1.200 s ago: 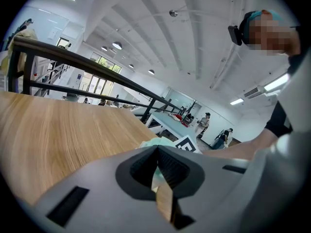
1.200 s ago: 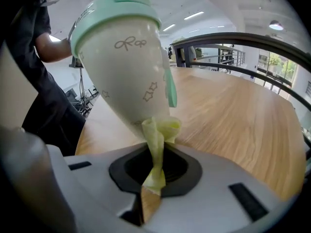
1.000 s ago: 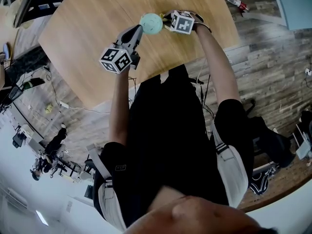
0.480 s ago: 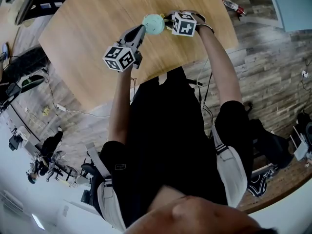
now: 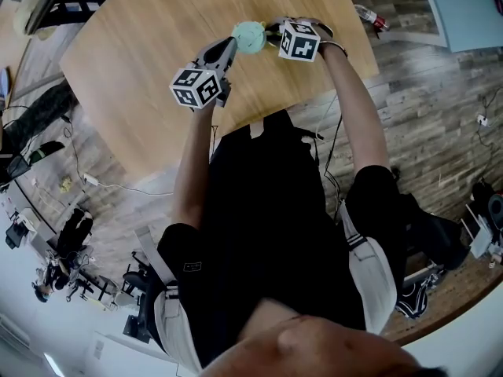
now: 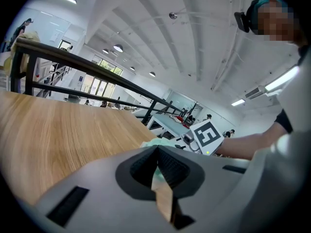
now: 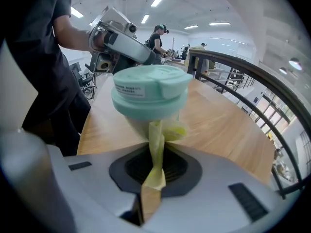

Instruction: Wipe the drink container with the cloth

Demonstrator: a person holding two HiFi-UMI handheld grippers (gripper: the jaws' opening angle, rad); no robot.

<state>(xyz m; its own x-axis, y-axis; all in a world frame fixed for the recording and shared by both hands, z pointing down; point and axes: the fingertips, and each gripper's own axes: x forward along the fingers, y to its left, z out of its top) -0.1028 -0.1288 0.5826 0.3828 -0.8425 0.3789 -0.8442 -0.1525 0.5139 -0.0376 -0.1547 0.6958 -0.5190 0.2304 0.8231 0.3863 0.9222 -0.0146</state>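
Note:
The mint-green drink container (image 5: 249, 36) with a lid is between my two grippers over the wooden table (image 5: 141, 45). In the right gripper view the drink container (image 7: 148, 93) fills the middle, close to the jaws. My right gripper (image 7: 154, 147) is shut on a yellow cloth (image 7: 156, 132), which is bunched against the container's side below the lid. My left gripper (image 5: 230, 47) reaches the container from the other side. Its jaws are shut in the left gripper view (image 6: 156, 149), with a pale green sliver of the container (image 6: 154, 142) between them. The right gripper (image 5: 273, 31) meets the container's right side.
A black metal railing (image 7: 252, 81) runs along the table's far side. The table edge nearest the person (image 5: 259, 116) lies just below the grippers. A bottle (image 5: 369, 16) lies on the plank floor at upper right. People and office gear are farther off.
Almost nothing differs: both grippers stay closed against the container at the same spot on the table; only the head camera has shifted slightly.

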